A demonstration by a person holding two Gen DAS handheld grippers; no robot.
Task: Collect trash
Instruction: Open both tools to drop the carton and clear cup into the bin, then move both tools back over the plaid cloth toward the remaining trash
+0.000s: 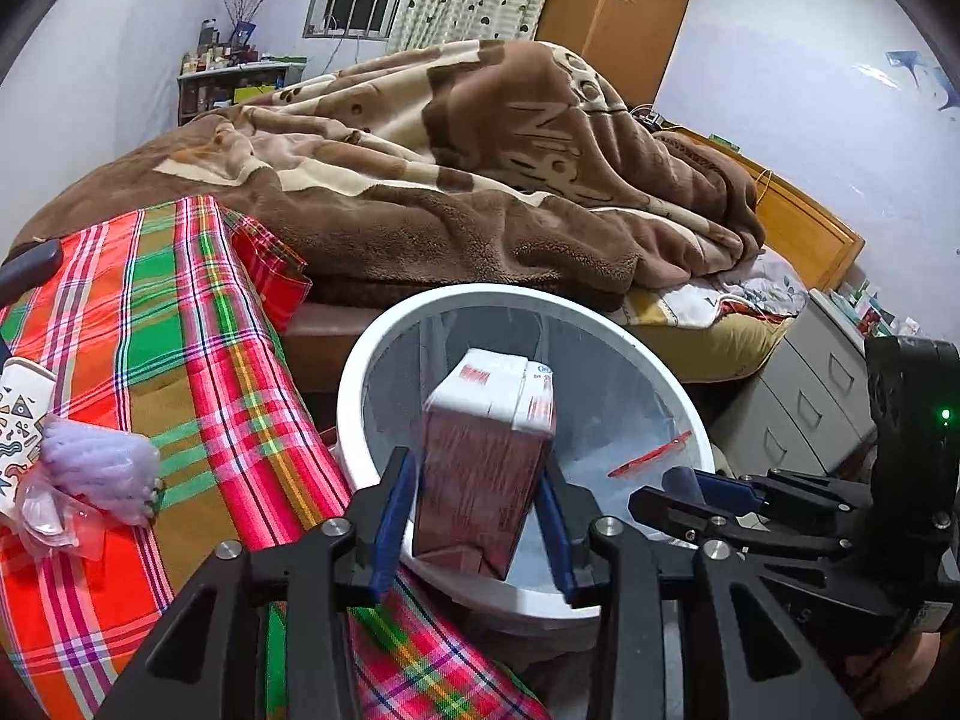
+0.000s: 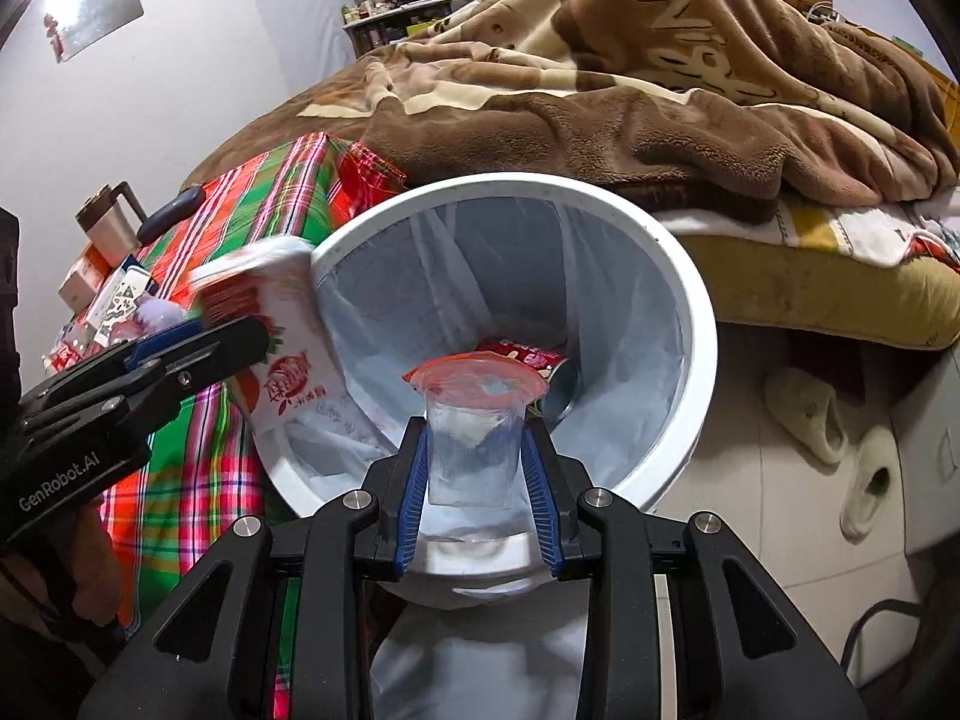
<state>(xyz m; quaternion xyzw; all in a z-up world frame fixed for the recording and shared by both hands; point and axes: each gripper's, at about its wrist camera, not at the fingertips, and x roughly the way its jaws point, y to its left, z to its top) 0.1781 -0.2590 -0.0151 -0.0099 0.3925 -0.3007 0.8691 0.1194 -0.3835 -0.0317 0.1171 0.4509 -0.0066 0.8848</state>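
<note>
My left gripper [image 1: 480,480] is shut on a red and white carton [image 1: 486,450] and holds it over the white trash bin [image 1: 360,372], which has a clear liner. The carton also shows in the right wrist view [image 2: 276,330] at the bin's left rim. My right gripper [image 2: 477,474] is shut on a clear plastic cup [image 2: 474,438] with a red-edged peel lid, over the bin's [image 2: 690,300] mouth. A red can [image 2: 540,360] lies at the bin's bottom. The right gripper [image 1: 708,492] also shows in the left wrist view.
A plaid-covered table [image 1: 180,330] stands left of the bin, with a patterned box [image 1: 18,420] and a purple fluffy thing [image 1: 96,468]. A bed with a brown blanket [image 1: 480,168] lies behind. Grey drawers [image 1: 804,396] and slippers [image 2: 804,408] are at the right.
</note>
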